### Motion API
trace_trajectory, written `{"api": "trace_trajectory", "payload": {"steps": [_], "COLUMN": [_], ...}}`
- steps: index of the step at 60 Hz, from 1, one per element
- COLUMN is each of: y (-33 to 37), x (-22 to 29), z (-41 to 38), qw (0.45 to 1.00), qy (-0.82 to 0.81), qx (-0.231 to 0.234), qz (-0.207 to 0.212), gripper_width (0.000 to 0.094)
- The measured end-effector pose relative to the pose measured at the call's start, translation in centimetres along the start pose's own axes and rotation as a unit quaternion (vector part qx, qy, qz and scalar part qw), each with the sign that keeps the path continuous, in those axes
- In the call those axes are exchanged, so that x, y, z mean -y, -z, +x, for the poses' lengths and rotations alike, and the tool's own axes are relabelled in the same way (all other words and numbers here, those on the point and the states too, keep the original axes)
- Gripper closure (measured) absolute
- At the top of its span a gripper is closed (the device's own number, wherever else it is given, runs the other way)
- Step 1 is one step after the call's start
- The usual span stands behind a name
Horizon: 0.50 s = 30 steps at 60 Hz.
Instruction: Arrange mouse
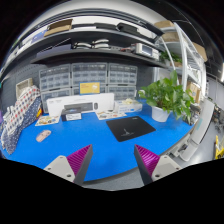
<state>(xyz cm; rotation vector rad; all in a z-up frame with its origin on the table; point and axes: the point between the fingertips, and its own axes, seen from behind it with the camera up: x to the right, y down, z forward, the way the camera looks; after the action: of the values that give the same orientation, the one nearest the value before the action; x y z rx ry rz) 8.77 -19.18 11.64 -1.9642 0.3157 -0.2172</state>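
A small pale computer mouse (43, 135) lies on the blue table cover (80, 135), far to the left and beyond my fingers. A black mouse pad (130, 127) lies on the blue cover ahead and slightly right of the fingers. My gripper (113, 158) is open and empty. Its magenta-padded fingers (80, 157) stand wide apart above the table's near grey edge. Nothing is between them.
A potted green plant (168, 97) in a white pot stands right of the mouse pad. A white box-shaped device (75, 104) and several small items sit at the table's back. Shelving with drawer bins (85, 75) rises behind. Patterned cloth (20, 112) lies at the left.
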Motion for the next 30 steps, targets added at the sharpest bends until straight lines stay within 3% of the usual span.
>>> {"api": "trace_trajectory", "payload": {"steps": [12,30], "y": [-0.2,-2.1], "x": [-3.2,-7.5], "z": [-5.1,-19.9], "qw": [0.999,0.985], "qy": [0.014,0.055], "qx": [0.038,0.154], "qz": [-0.021,-0.059], "gripper_width": [0.0101,0.0105]}}
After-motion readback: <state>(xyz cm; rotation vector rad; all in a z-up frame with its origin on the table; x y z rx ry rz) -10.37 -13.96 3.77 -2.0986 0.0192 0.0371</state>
